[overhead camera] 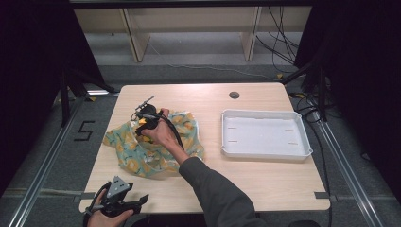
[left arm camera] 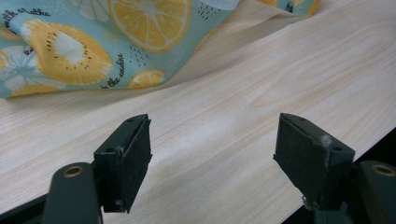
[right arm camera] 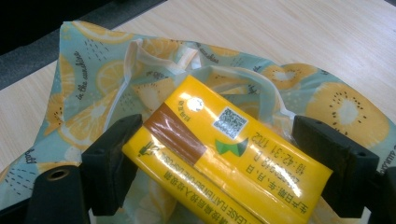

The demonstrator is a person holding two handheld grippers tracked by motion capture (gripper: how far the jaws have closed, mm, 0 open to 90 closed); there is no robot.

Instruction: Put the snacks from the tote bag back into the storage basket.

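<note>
Presently: right gripper (right arm camera: 224,163) clamps yellow packet (right arm camera: 219,154) over fruit-print bag (overhead camera: 156,146); left gripper (left arm camera: 212,158), jaws apart, at worktop's (overhead camera: 265,182) near-left corner; white tray (overhead camera: 265,135) right edge.

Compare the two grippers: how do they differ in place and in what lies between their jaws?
The right gripper is over the fruit-print bag, jaws around a yellow packet; the left gripper sits at the table's near edge, jaws wide apart over bare wood. Both are black and hand-held.

A pale wooden table (overhead camera: 265,179) bears a fruit-print bag (overhead camera: 137,156) and a white tray (overhead camera: 265,135).
</note>
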